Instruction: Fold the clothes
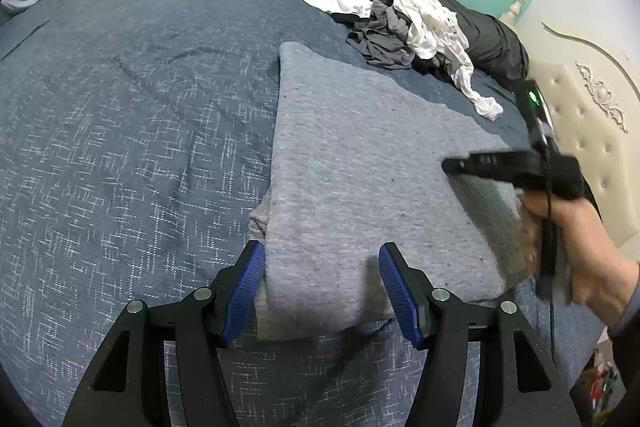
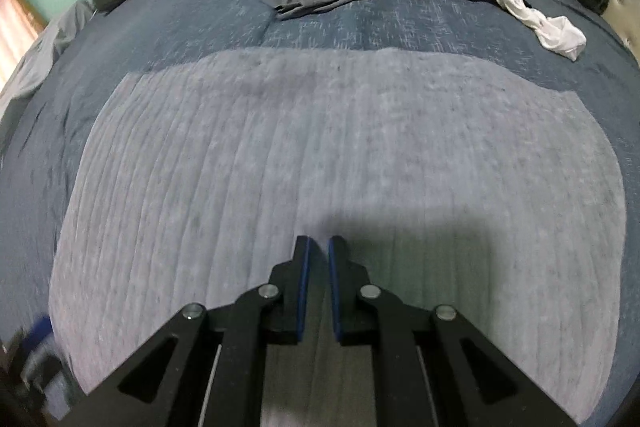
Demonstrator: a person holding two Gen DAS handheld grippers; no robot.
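Your left tool (image 1: 322,291) stands open, straddling the near end of the folded grey knit garment (image 1: 360,163) on the blue bed cover (image 1: 120,147), steadying it while your closed, empty right tool (image 2: 319,247) smooths its top.

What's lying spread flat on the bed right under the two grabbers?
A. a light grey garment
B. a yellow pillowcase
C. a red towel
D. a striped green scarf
A: a light grey garment lies flat on the blue bedspread, beneath both grippers.
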